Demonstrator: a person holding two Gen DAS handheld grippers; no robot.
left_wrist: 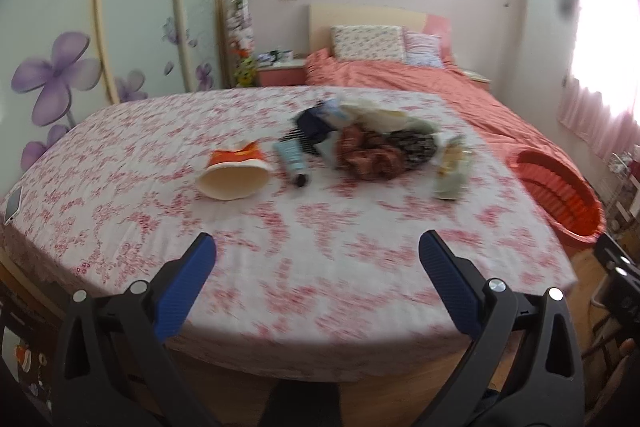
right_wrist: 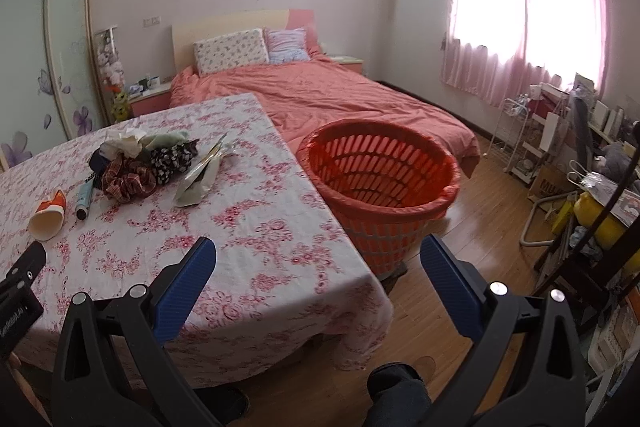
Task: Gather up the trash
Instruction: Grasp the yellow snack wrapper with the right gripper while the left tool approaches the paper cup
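Trash is sitting in a loose cluster toward the far side of the floral-clothed table [right_wrist: 248, 227], well apart from both tools, and I'm reading that as everything waiting to be carried over to the orange basket [right_wrist: 384, 183], which is standing on the floor just beside the table's right edge and showing nothing inside through its slats. I'm holding the left gripper [left_wrist: 318, 255] and right gripper [right_wrist: 318, 259] spread wide and empty over the near edge, while the paper cup [left_wrist: 236, 175] is lying on its side, nearest, beside the smaller tube [left_wrist: 290, 161].
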